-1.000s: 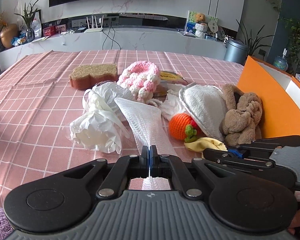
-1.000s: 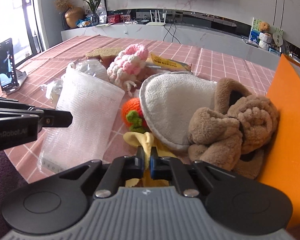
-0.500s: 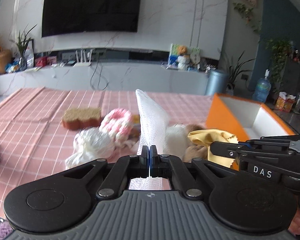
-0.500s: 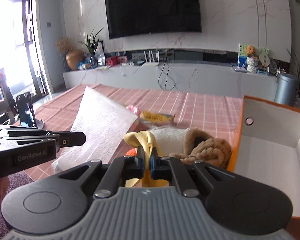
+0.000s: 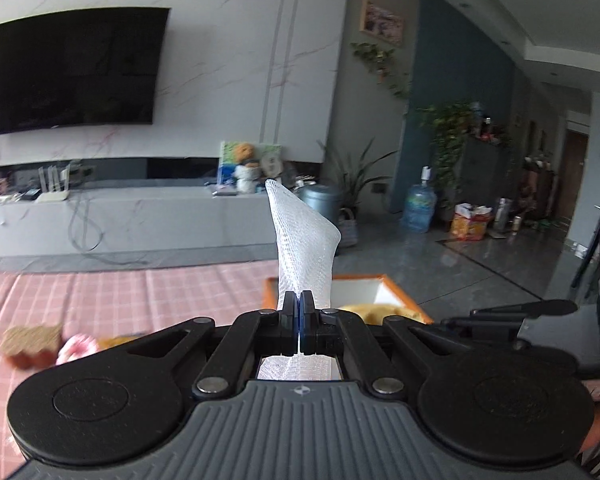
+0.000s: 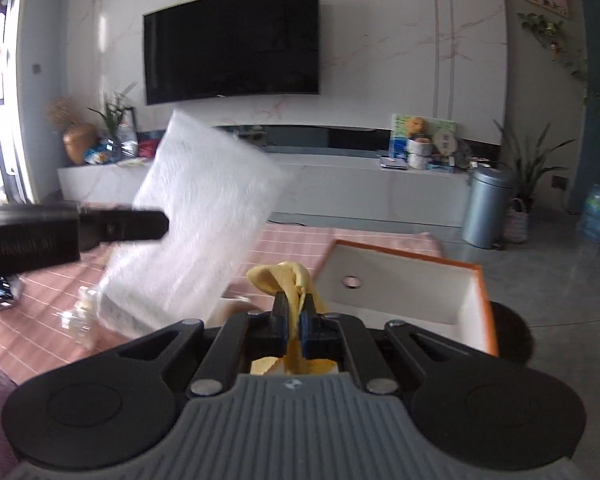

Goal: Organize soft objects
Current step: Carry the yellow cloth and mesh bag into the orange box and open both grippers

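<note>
My left gripper (image 5: 299,304) is shut on a white foam mesh sheet (image 5: 302,240) that stands up from its jaws, held high above the table. The sheet also shows in the right wrist view (image 6: 196,232), blurred, beside the left gripper's finger (image 6: 124,226). My right gripper (image 6: 293,308) is shut on a yellow soft cloth (image 6: 284,276), raised in front of the orange box with a white inside (image 6: 400,280). The box also shows in the left wrist view (image 5: 364,286), with the yellow cloth (image 5: 376,310) in front of it.
The pink checked tablecloth (image 5: 140,292) lies below. A brown sponge (image 5: 28,340) and a pink-white knitted item (image 5: 78,352) lie at the lower left. A crumpled plastic bag (image 6: 80,312) lies on the table. A low TV cabinet (image 6: 340,188) and a bin (image 6: 486,208) stand behind.
Both grippers have lifted higher and tilted up with their items; the table pile has dropped out of view. The orange box now lies ahead of the right gripper.
</note>
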Demonstrator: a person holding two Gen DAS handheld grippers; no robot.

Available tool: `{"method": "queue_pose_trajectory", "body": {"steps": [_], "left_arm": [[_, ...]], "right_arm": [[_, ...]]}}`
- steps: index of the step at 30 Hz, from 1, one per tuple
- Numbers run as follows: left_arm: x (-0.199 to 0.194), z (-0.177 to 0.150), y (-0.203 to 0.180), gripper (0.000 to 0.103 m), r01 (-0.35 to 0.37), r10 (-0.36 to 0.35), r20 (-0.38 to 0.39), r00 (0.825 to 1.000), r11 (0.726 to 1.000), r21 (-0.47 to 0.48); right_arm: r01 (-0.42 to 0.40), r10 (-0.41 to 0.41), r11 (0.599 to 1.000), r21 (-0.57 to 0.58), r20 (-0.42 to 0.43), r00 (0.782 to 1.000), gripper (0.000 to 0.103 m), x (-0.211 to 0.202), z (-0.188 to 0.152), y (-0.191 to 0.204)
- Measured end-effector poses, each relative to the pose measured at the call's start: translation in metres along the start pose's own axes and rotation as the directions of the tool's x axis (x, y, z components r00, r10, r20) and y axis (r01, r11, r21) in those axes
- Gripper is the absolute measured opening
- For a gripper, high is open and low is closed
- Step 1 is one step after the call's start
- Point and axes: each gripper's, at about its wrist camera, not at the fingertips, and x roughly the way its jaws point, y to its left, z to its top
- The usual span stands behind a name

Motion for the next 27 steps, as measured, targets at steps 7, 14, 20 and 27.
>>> {"method": "queue_pose_trajectory", "body": {"steps": [7,14,20,27], "left_arm": [[0.082,-0.002,-0.028,0.0,0.101,-0.079,-0.197,0.977,0.99,0.103],[0.129,-0.033,-0.036,0.0,0.11,-0.033,-0.397,0.917,0.979,0.171],[0.147,-0.051,-0.048,0.0,0.098,0.054,-0.471,0.881,0.951,0.293],[0.164,-0.058,-0.04,0.002,0.101,0.066,-0.501,0.863,0.949,0.3]], "right_arm": [[0.103,-0.107,0.994,-0.028,-0.166,0.98,0.003,0.035,-0.008,-0.048],[0.067,-0.086,0.995,-0.068,-0.333,0.939,0.003,0.086,-0.033,-0.063],[0.028,-0.056,0.997,-0.072,-0.425,0.904,0.003,0.118,-0.039,-0.066],[0.017,-0.058,0.996,-0.091,-0.467,0.882,0.01,0.133,-0.041,-0.068]]}}
